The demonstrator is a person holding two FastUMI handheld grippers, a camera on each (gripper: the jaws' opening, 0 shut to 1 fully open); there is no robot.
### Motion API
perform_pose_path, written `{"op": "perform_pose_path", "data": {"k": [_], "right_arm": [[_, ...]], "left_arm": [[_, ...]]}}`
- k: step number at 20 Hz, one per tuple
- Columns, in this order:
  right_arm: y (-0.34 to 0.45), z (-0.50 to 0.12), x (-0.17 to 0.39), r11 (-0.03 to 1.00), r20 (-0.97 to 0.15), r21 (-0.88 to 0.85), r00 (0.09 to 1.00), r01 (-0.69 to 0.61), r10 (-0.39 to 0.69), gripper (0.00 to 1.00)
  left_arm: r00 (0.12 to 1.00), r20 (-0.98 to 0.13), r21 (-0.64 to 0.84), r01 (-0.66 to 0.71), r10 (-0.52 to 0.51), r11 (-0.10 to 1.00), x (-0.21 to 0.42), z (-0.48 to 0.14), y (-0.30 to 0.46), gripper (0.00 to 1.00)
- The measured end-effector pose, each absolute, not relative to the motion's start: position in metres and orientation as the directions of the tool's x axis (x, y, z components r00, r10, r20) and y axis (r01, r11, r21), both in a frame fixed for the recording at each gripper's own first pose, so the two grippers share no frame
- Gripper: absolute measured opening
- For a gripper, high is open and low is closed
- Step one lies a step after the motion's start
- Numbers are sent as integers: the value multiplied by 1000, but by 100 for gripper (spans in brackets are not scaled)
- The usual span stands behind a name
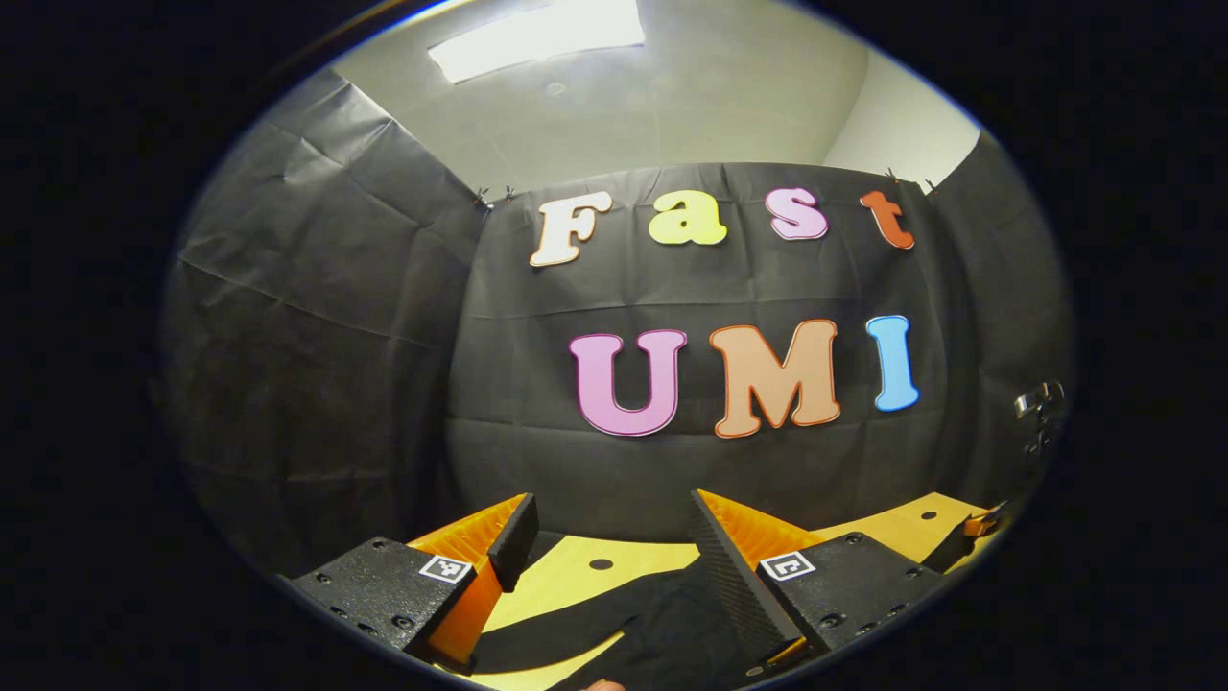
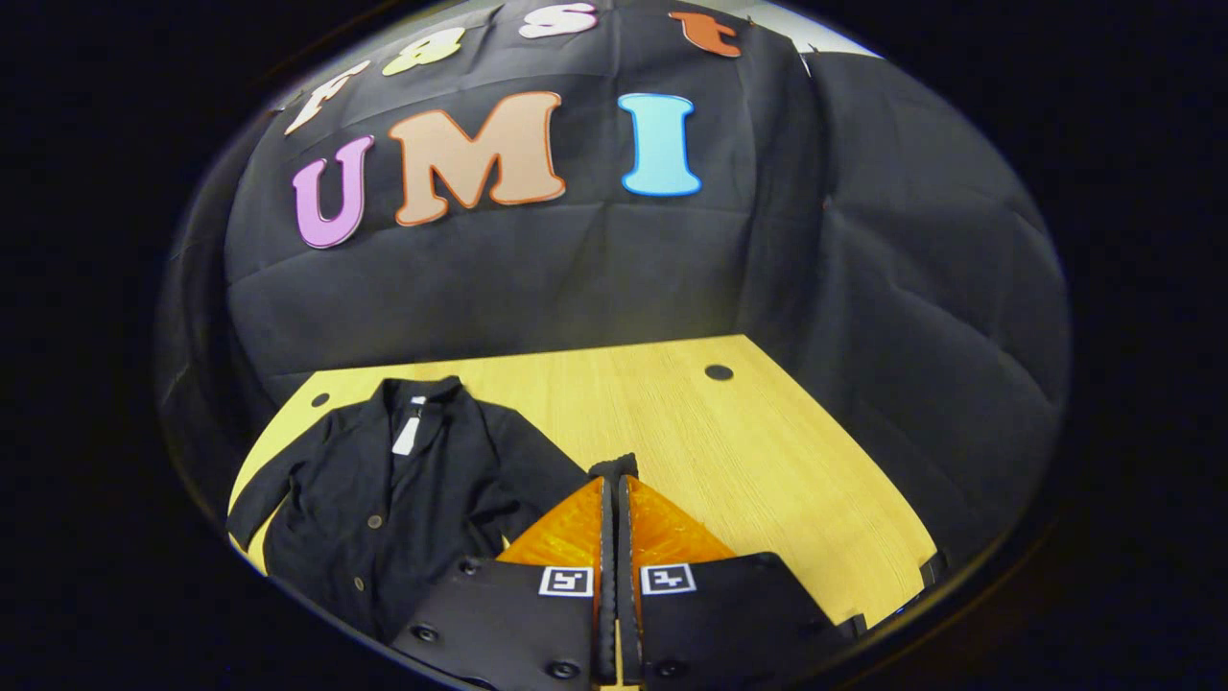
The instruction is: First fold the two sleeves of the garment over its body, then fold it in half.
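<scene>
A black button-up jacket [image 2: 384,499] lies spread flat on the left part of the yellow wooden table [image 2: 739,451], collar toward the back wall. In the right gripper view its near sleeve runs to my right gripper [image 2: 614,480], whose fingers are pressed together with the black sleeve cuff [image 2: 614,466] poking out at their tips. In the left gripper view my left gripper [image 1: 612,509] stands open, tilted up toward the wall, with the dark cloth of the jacket [image 1: 662,624] below and between its fingers, not touching them.
The black cloth wall closes the table off at the back and on both sides. Bare tabletop [image 2: 767,499] stretches to the right of the jacket, with a small round hole [image 2: 718,371] near the back edge. An orange-and-black piece [image 1: 979,524] shows at the table's right edge.
</scene>
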State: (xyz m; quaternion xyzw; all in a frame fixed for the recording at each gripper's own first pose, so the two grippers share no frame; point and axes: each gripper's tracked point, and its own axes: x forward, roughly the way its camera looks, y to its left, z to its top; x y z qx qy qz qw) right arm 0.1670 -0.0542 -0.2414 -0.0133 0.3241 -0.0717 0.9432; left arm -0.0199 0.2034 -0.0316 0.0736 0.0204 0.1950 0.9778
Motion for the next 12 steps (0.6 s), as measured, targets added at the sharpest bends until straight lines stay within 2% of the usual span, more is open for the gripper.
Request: {"op": "perform_pose_path", "data": {"k": [6, 12], "right_arm": [[23, -215, 195, 995, -544, -61, 834, 73, -95, 4], [100, -205, 218, 997, -507, -70, 860, 19, -53, 4]], "left_arm": [[916, -28, 148, -392, 400, 908, -29, -39, 254, 92], [915, -38, 165, -392, 403, 905, -38, -40, 304, 93]]}}
